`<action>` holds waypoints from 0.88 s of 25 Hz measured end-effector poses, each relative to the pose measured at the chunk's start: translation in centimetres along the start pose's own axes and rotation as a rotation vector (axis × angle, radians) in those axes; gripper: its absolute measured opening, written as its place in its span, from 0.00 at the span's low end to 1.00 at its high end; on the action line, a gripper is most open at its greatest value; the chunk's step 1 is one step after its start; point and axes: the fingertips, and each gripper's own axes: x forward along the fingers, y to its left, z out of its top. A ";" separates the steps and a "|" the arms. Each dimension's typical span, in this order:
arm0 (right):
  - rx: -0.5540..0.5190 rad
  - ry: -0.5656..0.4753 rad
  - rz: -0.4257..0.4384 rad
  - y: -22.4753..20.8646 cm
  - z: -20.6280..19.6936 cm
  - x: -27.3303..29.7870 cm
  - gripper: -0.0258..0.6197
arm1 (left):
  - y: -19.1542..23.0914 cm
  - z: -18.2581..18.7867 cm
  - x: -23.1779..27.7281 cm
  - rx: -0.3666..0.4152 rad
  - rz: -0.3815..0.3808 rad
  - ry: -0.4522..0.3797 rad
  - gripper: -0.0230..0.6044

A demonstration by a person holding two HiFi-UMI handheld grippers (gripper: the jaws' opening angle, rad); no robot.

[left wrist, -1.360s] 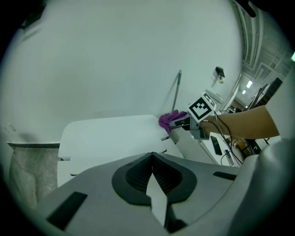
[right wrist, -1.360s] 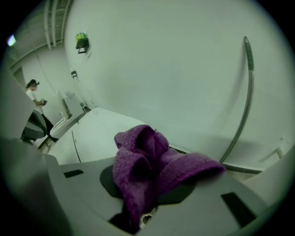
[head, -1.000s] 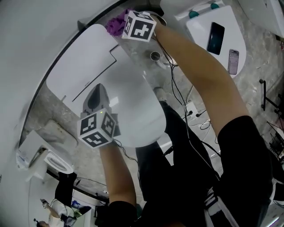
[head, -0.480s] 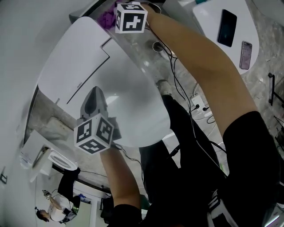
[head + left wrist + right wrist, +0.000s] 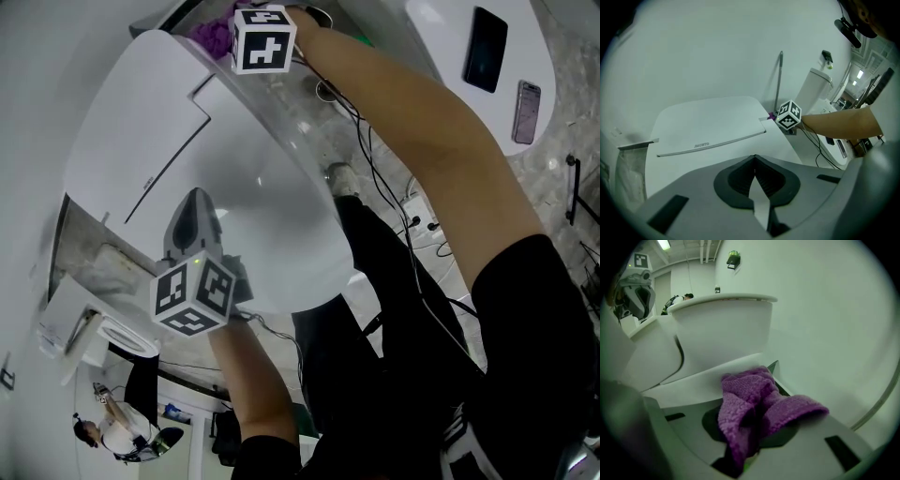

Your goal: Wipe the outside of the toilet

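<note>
The white toilet (image 5: 272,225) fills the head view, its seat lid down and its flat tank lid (image 5: 141,122) at the upper left. A purple cloth (image 5: 214,36) is bunched against the tank's far right corner, and my right gripper (image 5: 228,34) is shut on it. In the right gripper view the cloth (image 5: 745,390) spills over both jaws beside the tank's side (image 5: 722,329). My left gripper (image 5: 194,202) hangs over the near left part of the seat lid, shut and holding nothing. The left gripper view looks past its tips (image 5: 754,161) across the tank lid (image 5: 708,124).
A second white fixture (image 5: 441,37) at the top right carries two phones (image 5: 485,56). Cables (image 5: 412,225) trail over the floor by the person's legs. A metal pipe (image 5: 779,79) stands against the wall behind the tank. A white bin (image 5: 122,339) sits lower left.
My right gripper has carried the purple cloth further back along the tank's right side. The left gripper has stayed over the seat lid.
</note>
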 end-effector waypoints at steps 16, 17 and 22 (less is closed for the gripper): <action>-0.035 0.042 0.126 9.4 -4.1 -3.0 0.18 | -3.6 -2.4 -0.4 0.083 -0.047 0.063 0.05; -0.040 0.043 0.129 9.9 -4.2 -3.2 0.18 | -3.8 -2.4 -0.4 0.094 -0.054 0.063 0.05; -0.034 0.044 0.153 12.6 -5.2 -4.1 0.17 | -4.5 -3.3 -0.4 0.143 -0.083 0.074 0.05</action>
